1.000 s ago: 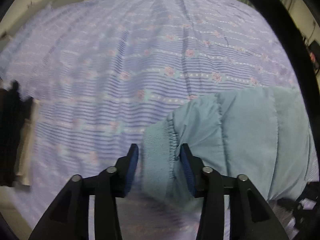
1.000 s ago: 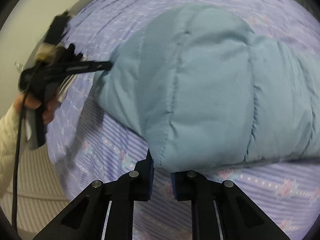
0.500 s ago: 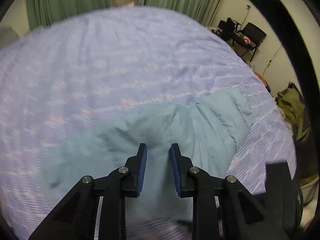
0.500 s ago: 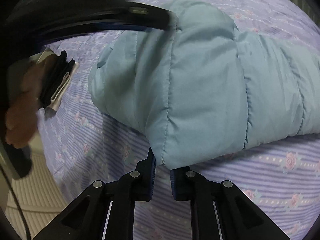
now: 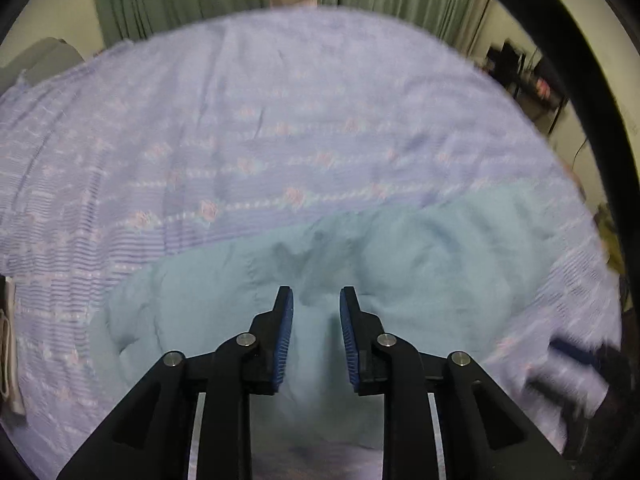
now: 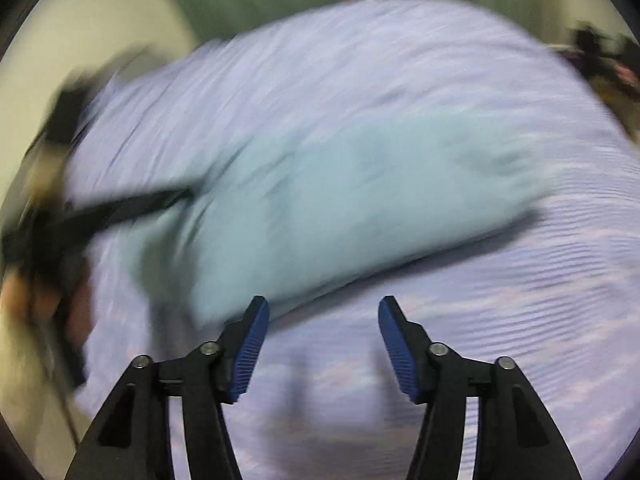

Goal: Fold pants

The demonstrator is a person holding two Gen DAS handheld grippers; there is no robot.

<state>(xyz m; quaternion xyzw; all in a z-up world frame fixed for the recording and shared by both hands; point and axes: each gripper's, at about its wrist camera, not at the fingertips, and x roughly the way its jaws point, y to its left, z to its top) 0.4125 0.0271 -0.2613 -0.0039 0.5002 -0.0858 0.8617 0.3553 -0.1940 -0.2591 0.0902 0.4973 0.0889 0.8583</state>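
The pants (image 5: 360, 272) are a pale blue-green quilted, puffy garment, lying bunched in a thick folded mass on the bedspread (image 5: 240, 128), a lilac striped cover with rows of small pink roses. In the left wrist view the left gripper (image 5: 316, 308) sits directly over the near part of this mass, its 2 blue-padded fingers (image 5: 285, 332) standing a little apart with nothing pinched between them; padded fabric with soft creases and stitched panel lines spreads ahead of the tips and to both sides, reaching farther to the right. In the right wrist view, which is heavily motion-blurred, the right gripper (image 6: 324, 320) has its 2 fingers (image 6: 250, 346) spread wide and empty, over bare bedspread; the near edge of the pants (image 6: 340, 200) lies just ahead of its left fingertip and stretches away ahead and to the right. The left gripper's dark frame (image 6: 120, 208) reaches onto the pants from the far left of that view.
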